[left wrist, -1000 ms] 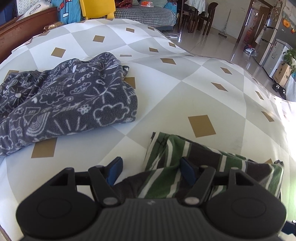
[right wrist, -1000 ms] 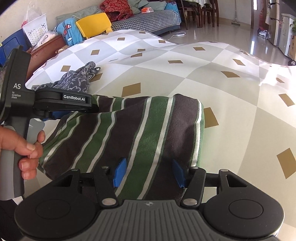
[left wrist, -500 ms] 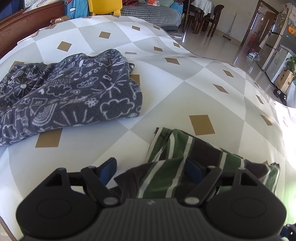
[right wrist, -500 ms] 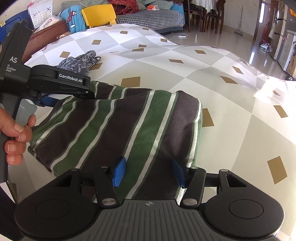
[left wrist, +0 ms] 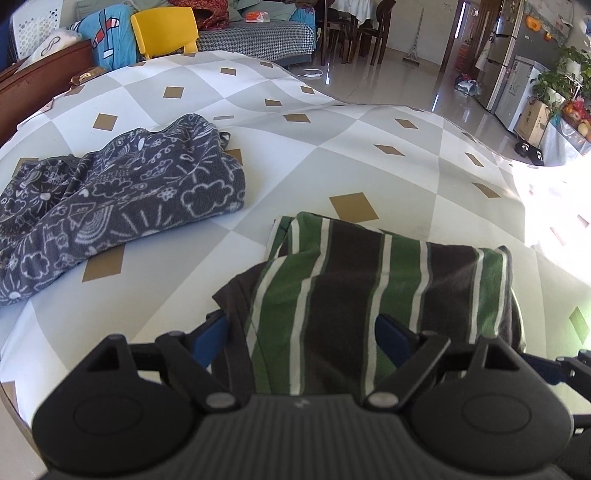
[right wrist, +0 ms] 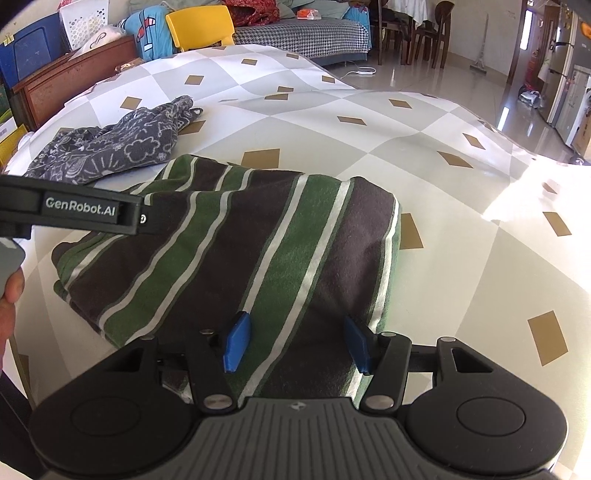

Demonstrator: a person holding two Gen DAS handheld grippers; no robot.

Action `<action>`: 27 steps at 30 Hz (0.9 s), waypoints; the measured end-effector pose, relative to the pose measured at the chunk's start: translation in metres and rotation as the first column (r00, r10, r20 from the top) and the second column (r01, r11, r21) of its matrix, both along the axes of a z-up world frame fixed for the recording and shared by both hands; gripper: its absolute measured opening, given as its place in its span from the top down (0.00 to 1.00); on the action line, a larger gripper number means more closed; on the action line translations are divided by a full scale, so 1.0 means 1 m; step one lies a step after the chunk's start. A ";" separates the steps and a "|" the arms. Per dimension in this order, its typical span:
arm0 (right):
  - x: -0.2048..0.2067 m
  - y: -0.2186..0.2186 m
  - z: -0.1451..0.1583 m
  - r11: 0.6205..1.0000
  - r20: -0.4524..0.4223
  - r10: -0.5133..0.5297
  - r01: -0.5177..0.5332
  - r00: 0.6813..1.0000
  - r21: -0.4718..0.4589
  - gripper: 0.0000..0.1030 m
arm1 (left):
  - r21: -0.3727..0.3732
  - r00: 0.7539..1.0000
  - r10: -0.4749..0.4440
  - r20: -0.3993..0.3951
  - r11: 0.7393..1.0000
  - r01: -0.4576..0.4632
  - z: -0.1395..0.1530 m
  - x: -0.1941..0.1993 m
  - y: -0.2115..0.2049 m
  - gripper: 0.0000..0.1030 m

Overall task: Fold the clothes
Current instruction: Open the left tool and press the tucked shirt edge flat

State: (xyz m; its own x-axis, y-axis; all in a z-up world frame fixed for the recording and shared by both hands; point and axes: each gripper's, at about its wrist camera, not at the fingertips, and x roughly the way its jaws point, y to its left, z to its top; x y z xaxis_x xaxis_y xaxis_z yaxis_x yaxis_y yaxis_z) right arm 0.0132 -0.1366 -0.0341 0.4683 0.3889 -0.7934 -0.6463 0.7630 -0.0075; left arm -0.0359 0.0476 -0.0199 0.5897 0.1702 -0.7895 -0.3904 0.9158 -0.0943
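Our left gripper (left wrist: 301,341) has just spread, releasing the striped garment (left wrist: 369,280); right gripper (right wrist: 295,341) apart over it. Fold laid; next, patterned cloth (left wrist: 110,199) far left.

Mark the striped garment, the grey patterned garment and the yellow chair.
striped garment (right wrist: 236,254), right wrist view, on a green stripe mid-cloth.
grey patterned garment (left wrist: 122,199), left wrist view, on its top fold.
yellow chair (left wrist: 164,29), left wrist view, on the backrest.

I can't see the near edge of the striped shirt (left wrist: 354,295); my left gripper (left wrist: 301,339) body covers it at the bottom of the frame. The grey printed cloth (left wrist: 110,206) runs off the left edge. In the right view, only fingertips of the hand (right wrist: 9,295) show at left.
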 end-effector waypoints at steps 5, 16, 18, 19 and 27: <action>0.000 -0.001 0.000 1.000 -0.001 -0.001 0.001 1.000 -0.002 0.48 | 0.002 1.000 -0.012 -0.024 1.000 0.012 -0.005 -0.009 -0.007 0.14; -0.001 -0.003 0.000 1.000 0.000 -0.005 0.005 1.000 -0.011 0.48 | 0.000 0.998 -0.017 -0.068 1.000 0.017 -0.019 -0.008 -0.018 0.08; -0.001 -0.004 0.000 1.000 0.000 -0.009 0.009 1.000 -0.013 0.48 | 0.005 0.998 -0.021 -0.067 1.000 0.021 -0.020 -0.007 -0.022 0.08; 0.000 -0.005 0.000 1.000 0.000 -0.012 0.012 1.000 -0.014 0.48 | 0.006 0.998 -0.023 -0.067 1.000 0.023 -0.019 -0.006 -0.023 0.08; 0.002 -0.018 0.001 0.999 -0.006 -0.048 0.048 0.999 -0.015 0.48 | 0.009 0.997 -0.040 -0.063 0.999 0.041 -0.020 0.001 -0.038 0.08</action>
State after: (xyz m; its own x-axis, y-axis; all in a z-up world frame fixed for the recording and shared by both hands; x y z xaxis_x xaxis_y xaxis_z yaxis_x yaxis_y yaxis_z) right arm 0.0155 -0.1548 -0.0328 0.4812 0.3543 -0.8018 -0.6092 0.7928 -0.0152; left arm -0.0353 0.0093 -0.0399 0.5459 0.1558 -0.8233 -0.3581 0.9317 -0.0611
